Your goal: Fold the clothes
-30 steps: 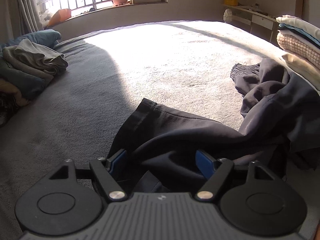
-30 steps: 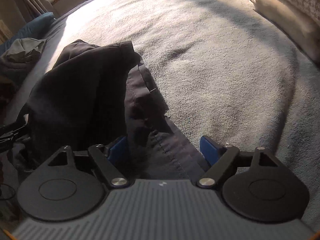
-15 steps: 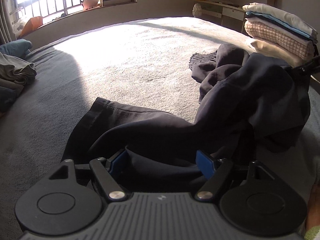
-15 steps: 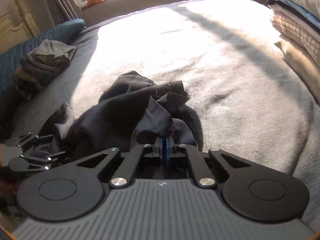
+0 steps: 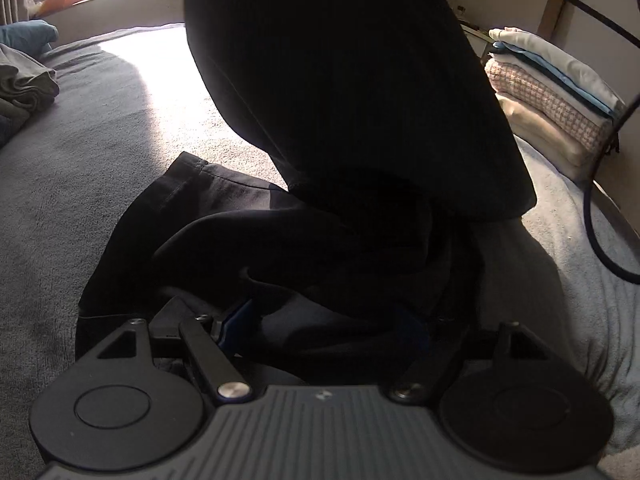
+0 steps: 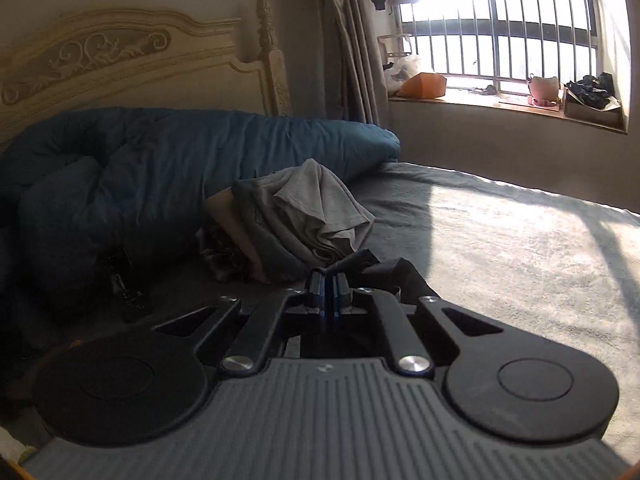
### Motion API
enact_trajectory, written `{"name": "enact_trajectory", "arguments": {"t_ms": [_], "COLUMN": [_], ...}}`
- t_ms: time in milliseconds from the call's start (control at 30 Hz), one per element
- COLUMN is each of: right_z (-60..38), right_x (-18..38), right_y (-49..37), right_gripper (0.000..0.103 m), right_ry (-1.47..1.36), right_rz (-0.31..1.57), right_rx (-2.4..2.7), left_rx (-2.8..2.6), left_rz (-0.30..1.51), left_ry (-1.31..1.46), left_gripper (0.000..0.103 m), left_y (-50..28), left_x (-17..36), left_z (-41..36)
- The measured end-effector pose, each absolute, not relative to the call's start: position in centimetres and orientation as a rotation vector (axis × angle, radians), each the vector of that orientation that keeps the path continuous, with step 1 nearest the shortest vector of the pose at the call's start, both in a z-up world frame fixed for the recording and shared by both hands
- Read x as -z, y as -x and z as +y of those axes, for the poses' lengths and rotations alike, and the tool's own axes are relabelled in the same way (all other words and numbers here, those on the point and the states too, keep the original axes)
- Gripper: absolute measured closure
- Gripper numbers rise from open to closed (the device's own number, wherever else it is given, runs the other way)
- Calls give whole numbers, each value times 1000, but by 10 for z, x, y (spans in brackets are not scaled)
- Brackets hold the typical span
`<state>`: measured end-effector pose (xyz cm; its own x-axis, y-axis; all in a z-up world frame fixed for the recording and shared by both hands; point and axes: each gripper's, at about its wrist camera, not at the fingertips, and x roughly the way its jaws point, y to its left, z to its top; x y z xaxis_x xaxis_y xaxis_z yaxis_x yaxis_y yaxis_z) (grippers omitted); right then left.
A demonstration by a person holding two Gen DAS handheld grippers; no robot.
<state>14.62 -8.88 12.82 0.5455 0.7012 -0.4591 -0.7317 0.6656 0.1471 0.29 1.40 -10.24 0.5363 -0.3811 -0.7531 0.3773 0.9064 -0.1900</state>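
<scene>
Grey bedspread under dark garment, one part lifted, rest heaped on bed. Folded stack at right. Left gripper spread wide over heap; right gripper pinching garment edge.

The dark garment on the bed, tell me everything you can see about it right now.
The dark garment is black or very dark navy, thin woven cloth with a stitched hem. One part hangs lifted, filling the top of the left view; the rest lies crumpled on the grey bed cover. The right gripper is shut on a fold; the left gripper stands open around its lower part.
</scene>
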Motion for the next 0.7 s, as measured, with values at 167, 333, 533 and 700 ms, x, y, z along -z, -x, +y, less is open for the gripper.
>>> {"name": "enact_trajectory", "arguments": {"t_ms": [167, 333, 533, 700], "right_z": [-16, 29, 36, -40], "right_x": [-126, -92, -63, -76], "right_y": [-153, -157, -161, -174], "right_gripper": [101, 100, 79, 52], "right_ry": [110, 122, 152, -69], "right_rz": [542, 678, 820, 787], "right_rx": [-1017, -1143, -1118, -1030], "left_rx": [467, 478, 486, 482], "left_rz": [897, 897, 893, 895], "left_ry": [30, 45, 57, 70], "left_gripper": [26, 26, 26, 26], "left_y": [-2, -2, 0, 0], "left_x": [105, 108, 108, 108], "left_z": [19, 22, 29, 34]}}
